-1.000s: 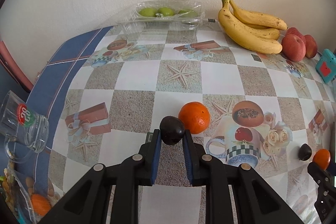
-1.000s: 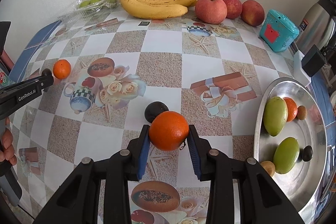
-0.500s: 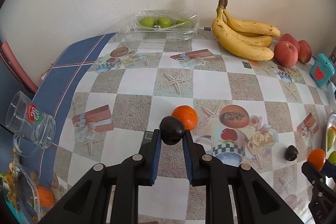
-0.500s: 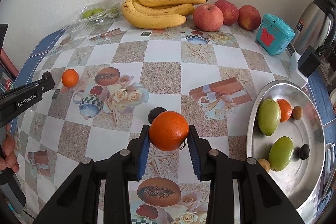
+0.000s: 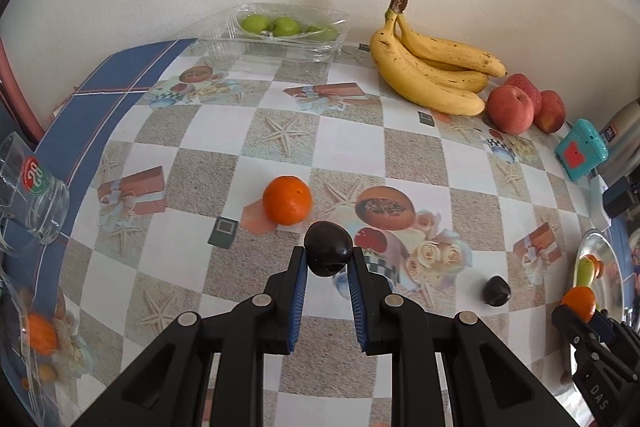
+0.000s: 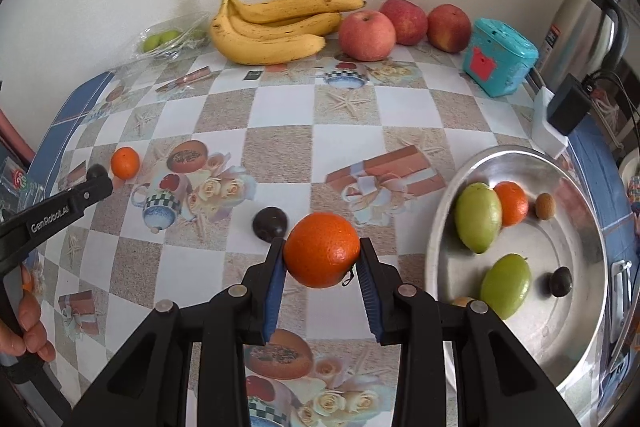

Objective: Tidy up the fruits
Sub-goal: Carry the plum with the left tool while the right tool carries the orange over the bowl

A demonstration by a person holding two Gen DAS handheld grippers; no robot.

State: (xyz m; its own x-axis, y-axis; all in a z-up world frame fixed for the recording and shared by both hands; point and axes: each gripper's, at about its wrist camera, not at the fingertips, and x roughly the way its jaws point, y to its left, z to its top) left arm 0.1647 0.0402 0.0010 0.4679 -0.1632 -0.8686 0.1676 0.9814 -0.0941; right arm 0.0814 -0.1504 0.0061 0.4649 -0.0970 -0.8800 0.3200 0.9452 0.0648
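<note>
My left gripper (image 5: 328,259) is shut on a dark plum (image 5: 328,253) and holds it above the table. A loose orange (image 5: 287,200) lies just beyond it, and a second dark plum (image 5: 496,291) lies to the right. My right gripper (image 6: 322,255) is shut on an orange (image 6: 322,255), held above the table left of the metal tray (image 6: 568,339). The tray holds two green fruits (image 6: 478,217), an orange (image 6: 510,203), a dark plum (image 6: 560,281) and small brown fruits. The loose plum (image 6: 270,224) lies just beyond my right fingers. The left gripper (image 6: 96,179) shows at the left of the right wrist view.
Bananas (image 6: 276,27) and red apples (image 6: 368,35) lie by the back wall, with a clear box of green fruits (image 5: 280,31). A teal box (image 6: 500,57), a steel kettle (image 6: 580,23) and a charger stand at the right. A glass mug (image 5: 32,187) sits at the left edge.
Both grippers have risen and pulled back with their fruit. The right gripper has shifted toward the tray, which now shows more fully. The left view has swung right.
</note>
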